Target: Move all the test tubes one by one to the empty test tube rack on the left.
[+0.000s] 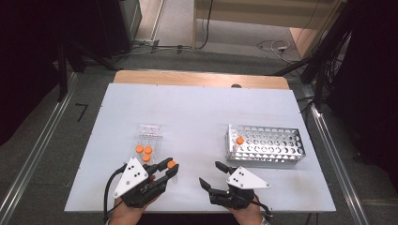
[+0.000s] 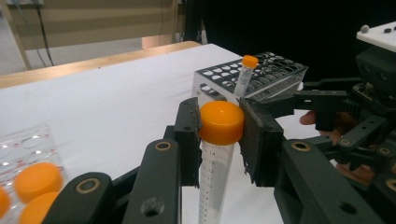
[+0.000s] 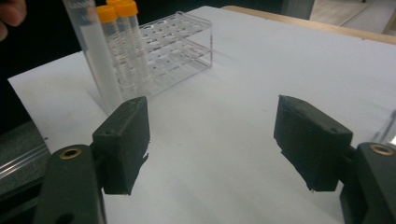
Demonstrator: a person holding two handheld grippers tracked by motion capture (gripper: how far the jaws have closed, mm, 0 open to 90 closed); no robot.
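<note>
Orange-capped tube (image 2: 219, 140) clamped upright in left hand-held gripper (image 2: 219, 123)

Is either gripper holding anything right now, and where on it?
The left gripper is shut on an orange-capped tube, its pads clamped on either side of the cap, with the tube body hanging below. The right gripper is open, with nothing between its jaws.

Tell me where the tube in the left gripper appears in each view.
High view: held tube, bottom centre-left, in the left gripper.
Left gripper view: centre, cap clamped between the jaws.
Right gripper view: top left, upright beside the clear rack.
Shared landmark: the clear rack.
</note>
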